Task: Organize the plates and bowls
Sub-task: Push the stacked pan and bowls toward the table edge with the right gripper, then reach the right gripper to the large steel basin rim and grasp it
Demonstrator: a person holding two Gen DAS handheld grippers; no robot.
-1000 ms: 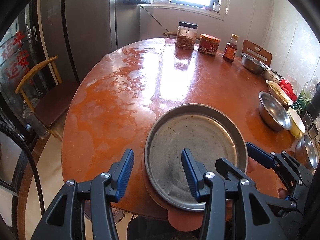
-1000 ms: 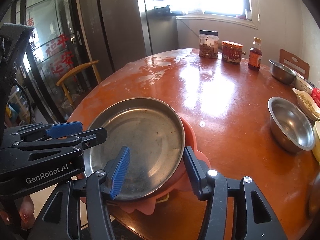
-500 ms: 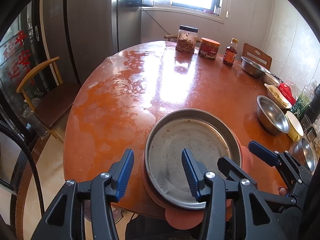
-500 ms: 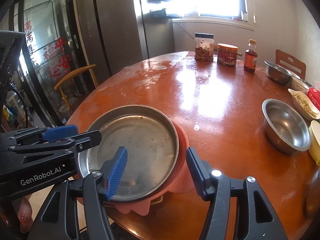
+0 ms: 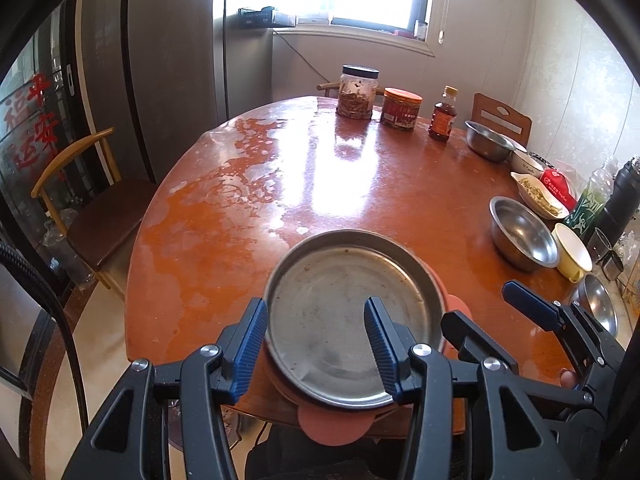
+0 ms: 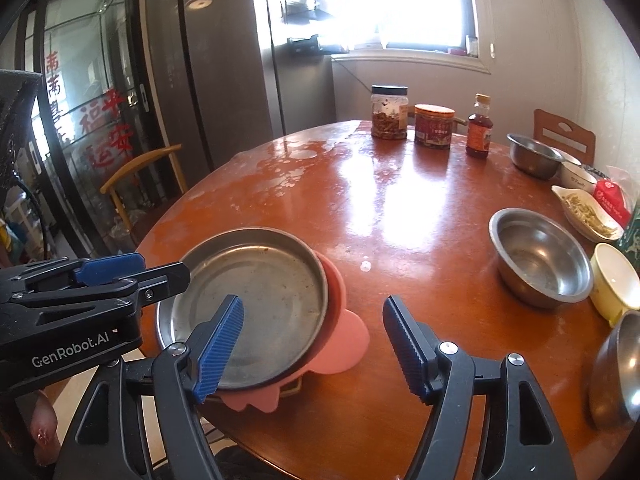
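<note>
My left gripper [image 5: 316, 344] hangs spread astride the near-left rim of the metal plate [image 5: 344, 312], which sits on a pink plate [image 6: 344, 320] at the table [image 6: 400, 216] edge; my right gripper [image 6: 312, 344], jaws just opened wide, holds nothing.

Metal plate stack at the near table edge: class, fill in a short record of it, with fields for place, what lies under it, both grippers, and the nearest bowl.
place: metal plate at the near edge of the round table
under it: pink plate
left gripper: open, above the metal plate, empty
right gripper: open, jaws just widened, nothing between them
nearest bowl: steel bowl, apart from the stack, empty
</note>
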